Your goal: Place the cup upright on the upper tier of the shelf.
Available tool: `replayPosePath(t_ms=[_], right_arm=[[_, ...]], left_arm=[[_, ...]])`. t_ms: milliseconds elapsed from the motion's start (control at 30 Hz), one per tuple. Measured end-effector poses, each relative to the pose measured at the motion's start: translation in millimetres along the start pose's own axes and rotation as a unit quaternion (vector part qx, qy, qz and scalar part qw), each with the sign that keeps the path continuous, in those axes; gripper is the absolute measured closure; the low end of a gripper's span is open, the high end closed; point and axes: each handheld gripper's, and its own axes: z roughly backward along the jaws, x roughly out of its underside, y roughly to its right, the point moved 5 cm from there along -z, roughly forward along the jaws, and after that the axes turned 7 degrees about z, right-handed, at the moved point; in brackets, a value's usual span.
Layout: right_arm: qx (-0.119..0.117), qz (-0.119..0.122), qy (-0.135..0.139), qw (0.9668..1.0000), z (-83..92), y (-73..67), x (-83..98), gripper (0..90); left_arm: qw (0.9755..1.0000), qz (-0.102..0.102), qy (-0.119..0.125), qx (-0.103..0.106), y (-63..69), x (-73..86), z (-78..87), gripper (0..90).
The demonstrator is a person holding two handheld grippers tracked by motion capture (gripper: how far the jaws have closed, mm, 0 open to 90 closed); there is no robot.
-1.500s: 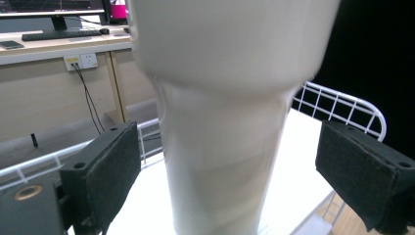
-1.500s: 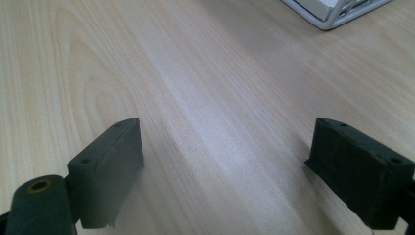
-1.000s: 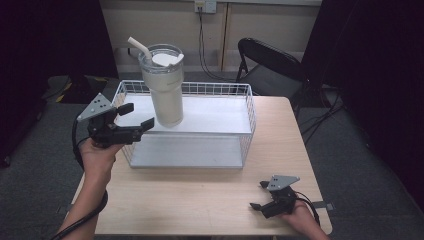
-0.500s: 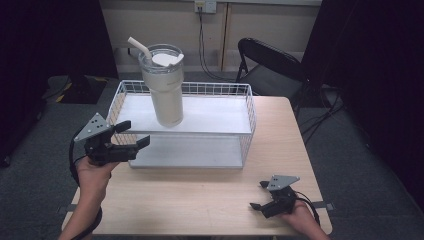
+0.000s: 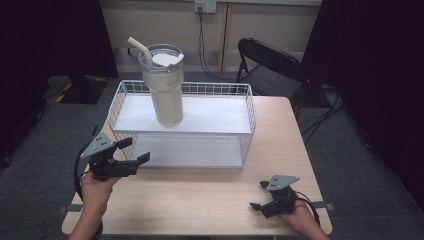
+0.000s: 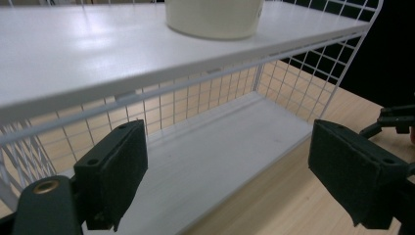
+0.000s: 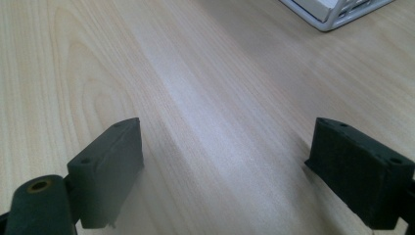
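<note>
A cream tumbler (image 5: pixel 162 87) with a clear lid and a straw stands upright on the top shelf of a white wire rack (image 5: pixel 225 114) at the back of the wooden table. My left gripper (image 5: pixel 136 150) is open at the rack's front left corner and holds nothing. In the left gripper view its jaws (image 6: pixel 227 176) face the lower shelf (image 6: pixel 220 142), with the tumbler's base (image 6: pixel 213 17) on the shelf above. My right gripper (image 5: pixel 258 195) rests open near the table's front right edge. In the right gripper view it (image 7: pixel 225 161) has bare wood between its jaws.
The wooden table (image 5: pixel 200 195) has free room in front of the rack. A black folding chair (image 5: pixel 270 65) stands behind the table's far right corner. Cables hang from a wall outlet (image 5: pixel 205 6). A corner of the rack (image 7: pixel 337 12) lies ahead of the right gripper.
My left gripper has drawn back from the upper shelf, dropping down and toward the table's near edge, still open. The right gripper and the tumbler have not moved.
</note>
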Motion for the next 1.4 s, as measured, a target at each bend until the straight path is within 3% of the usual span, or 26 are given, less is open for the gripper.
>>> replayPosePath(t_ms=[133,633,967,1400], right_arm=[[0.0,0.0,0.0,1.0,0.0,0.0,0.0,12.2],[0.0,0.0,0.0,1.0,0.0,0.0,0.0,12.2],[0.0,0.0,0.0,1.0,0.0,0.0,0.0,12.2],[0.0,0.0,0.0,1.0,0.0,0.0,0.0,12.2]], left_arm=[[0.9999,0.012,-0.007,-0.001,-3.4,14.0,-2.9,14.6],[0.9991,0.019,-0.038,-0.008,-10.3,53.2,-11.4,14.8],[0.9984,0.023,-0.051,-0.013,-14.4,69.5,-12.5,14.9],[0.9959,0.01,-0.089,-0.017,-12.1,97.1,-20.5,14.7]])
